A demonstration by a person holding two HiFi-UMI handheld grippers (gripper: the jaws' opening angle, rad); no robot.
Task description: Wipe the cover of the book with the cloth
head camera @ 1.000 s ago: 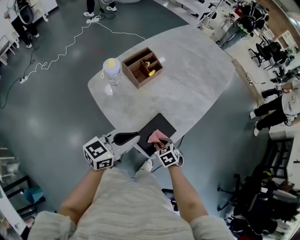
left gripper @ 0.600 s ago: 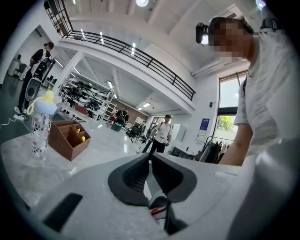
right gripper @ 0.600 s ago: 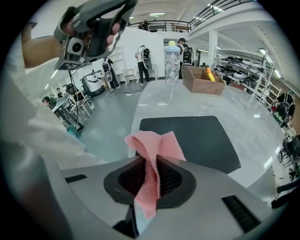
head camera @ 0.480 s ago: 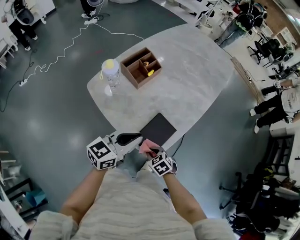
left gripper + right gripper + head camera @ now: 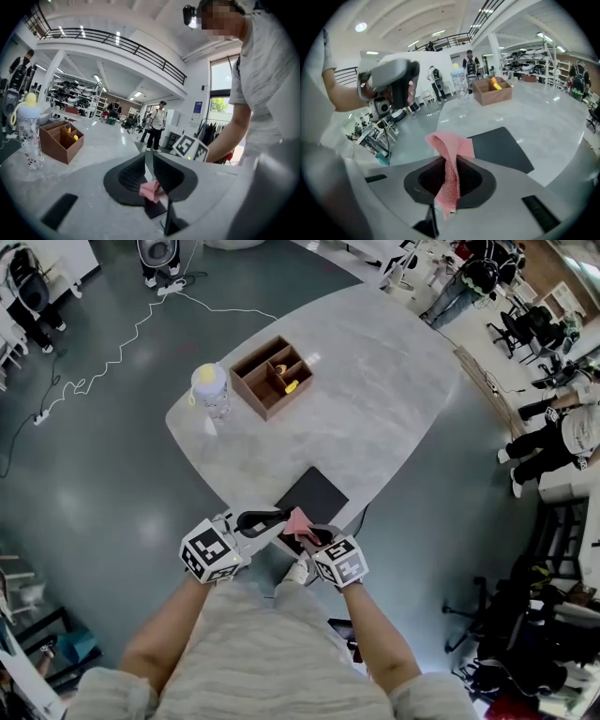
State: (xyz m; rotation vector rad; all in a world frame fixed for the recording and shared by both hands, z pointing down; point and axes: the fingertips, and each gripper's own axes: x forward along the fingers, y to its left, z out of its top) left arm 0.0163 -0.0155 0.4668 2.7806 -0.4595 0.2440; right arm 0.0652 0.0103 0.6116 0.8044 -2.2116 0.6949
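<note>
The pale marbled table (image 5: 375, 381) takes up the middle. The black book (image 5: 317, 493) lies flat at its near edge, just beyond my claws. Far left stand a wooden compartment box (image 5: 273, 377) and a yellow-capped bottle (image 5: 209, 388). My right claw (image 5: 314, 532) pinches the pink cloth (image 5: 298, 521) over the book's near edge. My left claw (image 5: 278, 517), just left, is pressed together, empty.

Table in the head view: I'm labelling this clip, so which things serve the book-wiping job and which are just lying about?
In the job: pink cloth, clamped in the right gripper; black book on the table.
Lying about: wooden box with a yellow item; clear bottle with yellow cap.
</note>
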